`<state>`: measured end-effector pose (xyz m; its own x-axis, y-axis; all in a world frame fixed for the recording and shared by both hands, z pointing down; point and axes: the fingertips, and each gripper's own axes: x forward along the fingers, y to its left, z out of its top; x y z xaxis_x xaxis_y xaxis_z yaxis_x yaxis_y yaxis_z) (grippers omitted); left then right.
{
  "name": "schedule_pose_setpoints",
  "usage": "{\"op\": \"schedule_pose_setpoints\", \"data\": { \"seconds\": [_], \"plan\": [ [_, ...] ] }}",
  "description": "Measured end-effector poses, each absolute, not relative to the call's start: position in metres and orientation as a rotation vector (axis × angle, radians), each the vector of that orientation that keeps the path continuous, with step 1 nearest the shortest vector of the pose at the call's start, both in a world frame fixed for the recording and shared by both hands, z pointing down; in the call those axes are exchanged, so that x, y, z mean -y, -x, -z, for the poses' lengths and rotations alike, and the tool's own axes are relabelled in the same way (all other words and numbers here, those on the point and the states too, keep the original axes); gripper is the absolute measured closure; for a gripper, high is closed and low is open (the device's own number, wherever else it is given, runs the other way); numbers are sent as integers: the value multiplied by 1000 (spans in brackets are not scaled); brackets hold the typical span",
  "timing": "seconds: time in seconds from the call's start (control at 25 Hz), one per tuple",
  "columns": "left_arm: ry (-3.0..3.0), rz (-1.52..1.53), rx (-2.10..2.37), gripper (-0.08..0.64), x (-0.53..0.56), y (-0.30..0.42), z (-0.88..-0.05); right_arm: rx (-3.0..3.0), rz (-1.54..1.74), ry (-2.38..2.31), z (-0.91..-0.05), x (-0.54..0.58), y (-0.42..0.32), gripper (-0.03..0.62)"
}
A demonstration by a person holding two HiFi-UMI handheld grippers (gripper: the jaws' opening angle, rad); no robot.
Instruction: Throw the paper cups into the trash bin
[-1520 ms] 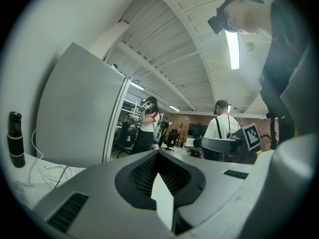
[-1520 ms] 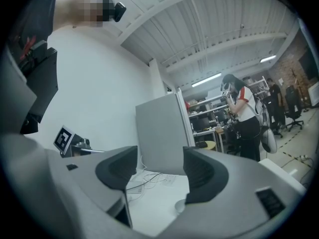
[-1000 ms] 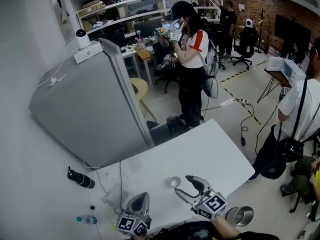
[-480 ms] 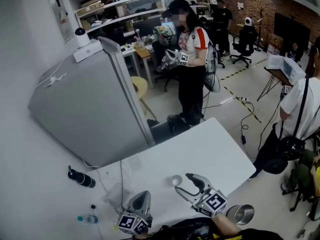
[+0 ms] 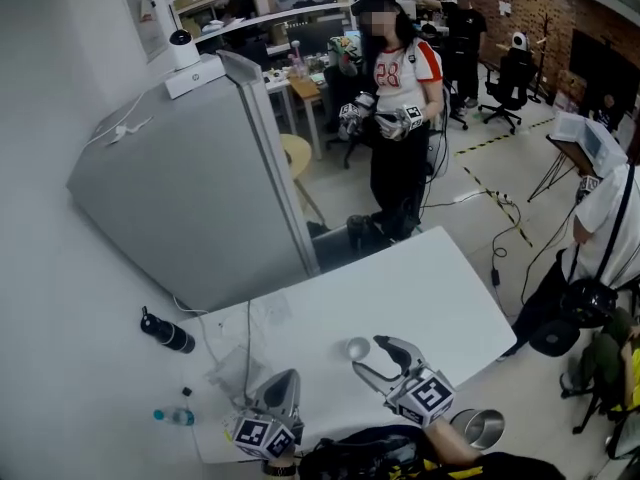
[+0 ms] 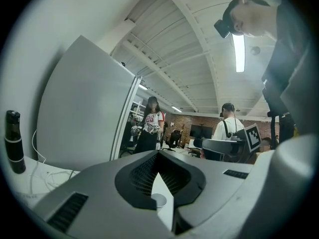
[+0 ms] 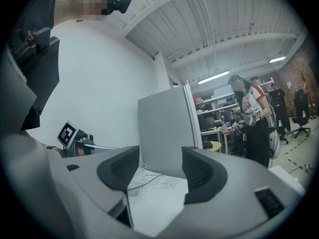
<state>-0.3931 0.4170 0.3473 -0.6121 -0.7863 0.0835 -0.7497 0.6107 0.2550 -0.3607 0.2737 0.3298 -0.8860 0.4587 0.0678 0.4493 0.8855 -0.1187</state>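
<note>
Nothing shifted: right gripper [image 5: 368, 355] stayed open, empty, paper cup [image 5: 358, 348] at its 10 o'clock; left gripper [image 5: 287, 377] stayed closed, empty. Pickup remained pending.

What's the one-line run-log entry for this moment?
phase: before grasp | left gripper: shut, empty | right gripper: open, empty, near paper cup | paper cup: upright on white table | trash bin: on floor beside table
</note>
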Motion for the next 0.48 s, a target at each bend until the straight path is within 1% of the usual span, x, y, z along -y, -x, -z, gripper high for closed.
{"op": "schedule_pose_setpoints", "data": {
  "seconds": [0.28,0.36,0.48],
  "plan": [
    [-1232,298,2662,558,-423,393,-352,2996,-130,666,-343,-266,363,313],
    [-1229,287,2661,558,-424,393,-352,2995,-134,632,-353,-263,365,269],
    [-1217,296,2661,558,-427,392,-352,2977,-137,588,-375,-258,366,268]
  ]
}}
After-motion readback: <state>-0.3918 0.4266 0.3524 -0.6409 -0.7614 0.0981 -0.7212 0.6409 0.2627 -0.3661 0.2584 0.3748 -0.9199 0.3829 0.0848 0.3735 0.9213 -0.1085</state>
